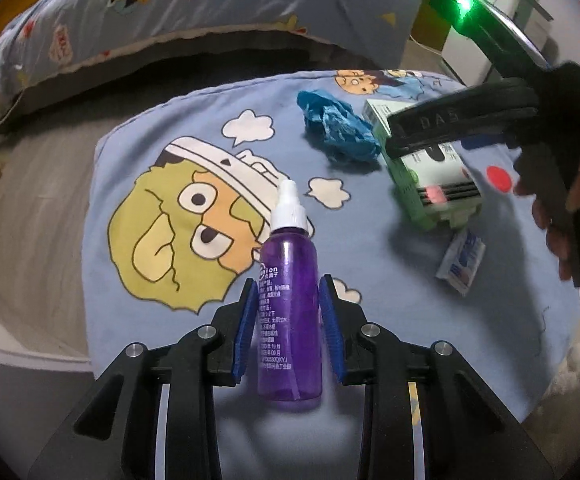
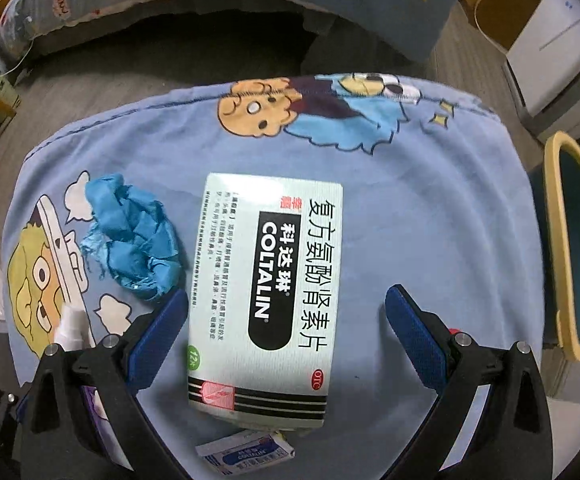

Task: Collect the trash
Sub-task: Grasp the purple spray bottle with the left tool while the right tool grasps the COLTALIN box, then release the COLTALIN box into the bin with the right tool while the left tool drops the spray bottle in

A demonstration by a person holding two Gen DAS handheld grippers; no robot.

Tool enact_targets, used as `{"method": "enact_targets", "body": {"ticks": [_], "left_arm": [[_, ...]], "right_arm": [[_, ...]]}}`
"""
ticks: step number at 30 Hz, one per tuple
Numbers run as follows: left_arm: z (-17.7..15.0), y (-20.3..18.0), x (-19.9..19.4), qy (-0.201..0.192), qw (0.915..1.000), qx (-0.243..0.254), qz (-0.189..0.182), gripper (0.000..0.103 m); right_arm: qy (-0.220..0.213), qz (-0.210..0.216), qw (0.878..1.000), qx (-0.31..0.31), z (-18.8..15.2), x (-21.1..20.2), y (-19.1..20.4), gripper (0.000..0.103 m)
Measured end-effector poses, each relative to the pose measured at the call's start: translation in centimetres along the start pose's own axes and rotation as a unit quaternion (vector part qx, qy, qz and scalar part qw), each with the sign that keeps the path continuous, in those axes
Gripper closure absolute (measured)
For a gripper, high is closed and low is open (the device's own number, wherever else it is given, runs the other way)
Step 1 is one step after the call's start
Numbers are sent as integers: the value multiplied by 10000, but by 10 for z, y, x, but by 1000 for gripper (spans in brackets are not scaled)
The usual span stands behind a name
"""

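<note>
left tongs (image 1: pixel 288 320) straddle the bottle (image 1: pixel 290 312), not clenched; right tongs (image 2: pixel 286 320) gape over the box (image 2: pixel 266 296). bottle's slick: grip mid-body. box crushes easily.

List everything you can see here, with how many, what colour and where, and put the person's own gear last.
Spray bottle: one, purple with white cap, lying on the sheet between the left claw's fingers.
Medicine box: one, white and pale green, mid-sheet between the right claw's fingers.
Crumpled wrapper: one, blue, left of the box.
Small sachet: one, white and blue, near end of the box.
Cartoon sheet: one, light blue, under everything.
Bin: one, yellow rim, right of the sheet.
Left claw: one, black with blue pads, around the bottle.
Right claw: one, black, open over the box.
</note>
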State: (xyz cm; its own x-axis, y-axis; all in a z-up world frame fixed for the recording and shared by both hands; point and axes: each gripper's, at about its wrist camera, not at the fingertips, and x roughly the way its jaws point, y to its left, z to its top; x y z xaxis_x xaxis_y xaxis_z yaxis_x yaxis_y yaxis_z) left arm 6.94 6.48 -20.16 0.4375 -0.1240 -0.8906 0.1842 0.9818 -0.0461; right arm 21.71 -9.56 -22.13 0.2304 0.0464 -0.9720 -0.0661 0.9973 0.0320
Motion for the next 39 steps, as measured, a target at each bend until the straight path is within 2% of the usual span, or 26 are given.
{"method": "enact_targets", "body": {"ticks": [2, 3, 5, 6, 8, 11, 16, 24, 29, 34, 39], "left_arm": [[4, 1, 2, -12, 10000, -60, -44, 70], [5, 2, 4, -10, 10000, -75, -46, 65], [6, 1, 9, 45, 9999, -111, -26, 55], [6, 1, 11, 36, 10000, -91, -2, 57], [6, -1, 14, 67, 10000, -29, -8, 70], [9, -2, 10, -11, 10000, -38, 30, 70], [23, -15, -14, -385, 9993, 34, 0, 70], [59, -70, -42, -748, 9965, 349, -147, 70], [80, -116, -46, -885, 9940, 586, -268, 70], [96, -169, -38, -842, 9913, 913, -440, 70], [113, -221, -28, -821, 9868, 1244, -628, 70]], "right_arm": [[58, 85, 9999, 37, -2, 3, -1, 11], [92, 127, 9999, 27, -3, 4, 0, 14], [92, 55, 9999, -107, -6, 4, 3, 27], [58, 4, 9997, -219, -7, 2, 5, 32], [60, 138, 9994, -315, -9, -2, 6, 32], [-36, 180, 9992, -343, -12, -14, -1, 32], [-312, 354, 9986, -221, -18, -49, -21, 32], [-959, 457, 9943, 119, -9, -119, -102, 32], [-1151, 314, 9919, 430, -7, -130, -170, 32], [-1188, 106, 9897, 794, -15, -128, -239, 32], [-1243, 20, 9867, 1050, -18, -129, -289, 32]]}}
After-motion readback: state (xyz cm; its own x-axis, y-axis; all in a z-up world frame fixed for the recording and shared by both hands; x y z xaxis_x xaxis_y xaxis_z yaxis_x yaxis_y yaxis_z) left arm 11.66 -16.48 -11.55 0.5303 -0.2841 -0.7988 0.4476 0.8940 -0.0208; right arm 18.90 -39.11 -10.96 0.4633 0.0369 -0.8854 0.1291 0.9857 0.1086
